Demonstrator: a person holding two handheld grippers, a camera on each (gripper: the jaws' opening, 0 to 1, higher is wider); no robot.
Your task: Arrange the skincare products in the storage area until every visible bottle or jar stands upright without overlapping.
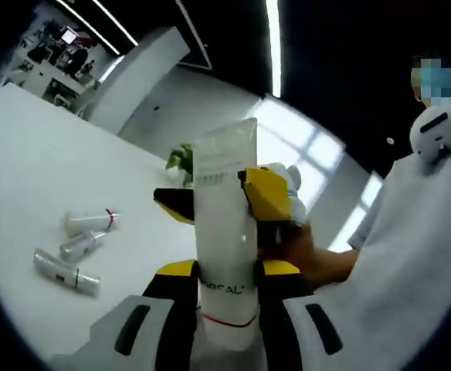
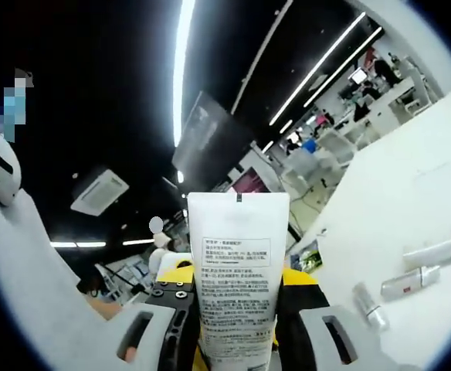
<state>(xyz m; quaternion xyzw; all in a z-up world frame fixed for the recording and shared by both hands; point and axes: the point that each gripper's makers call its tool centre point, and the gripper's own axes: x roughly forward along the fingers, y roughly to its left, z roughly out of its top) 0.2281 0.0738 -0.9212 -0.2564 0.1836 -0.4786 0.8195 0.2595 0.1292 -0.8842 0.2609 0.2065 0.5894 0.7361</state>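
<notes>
A white squeeze tube (image 1: 224, 154) with printed text stands upright in the air, held from two sides. My left gripper (image 1: 229, 272) is shut on its lower part, just above a thin red line. My right gripper (image 1: 218, 199) comes in from the right and clamps the tube higher up between its yellow jaws. In the right gripper view the same tube (image 2: 237, 224) rises between that gripper's (image 2: 237, 280) jaws, its text panel facing the camera. Three small products lie flat on the white table (image 1: 32, 162): a clear tube with a red band (image 1: 90, 222), a small bottle (image 1: 83, 245) and a silver-capped bottle (image 1: 66, 272).
A person in white (image 1: 422, 239) stands close on the right, a hand (image 1: 310, 255) on the right gripper. A small green plant (image 1: 181, 158) sits behind the tube. The lying products (image 2: 409, 282) also show at lower right on the table (image 2: 395, 201).
</notes>
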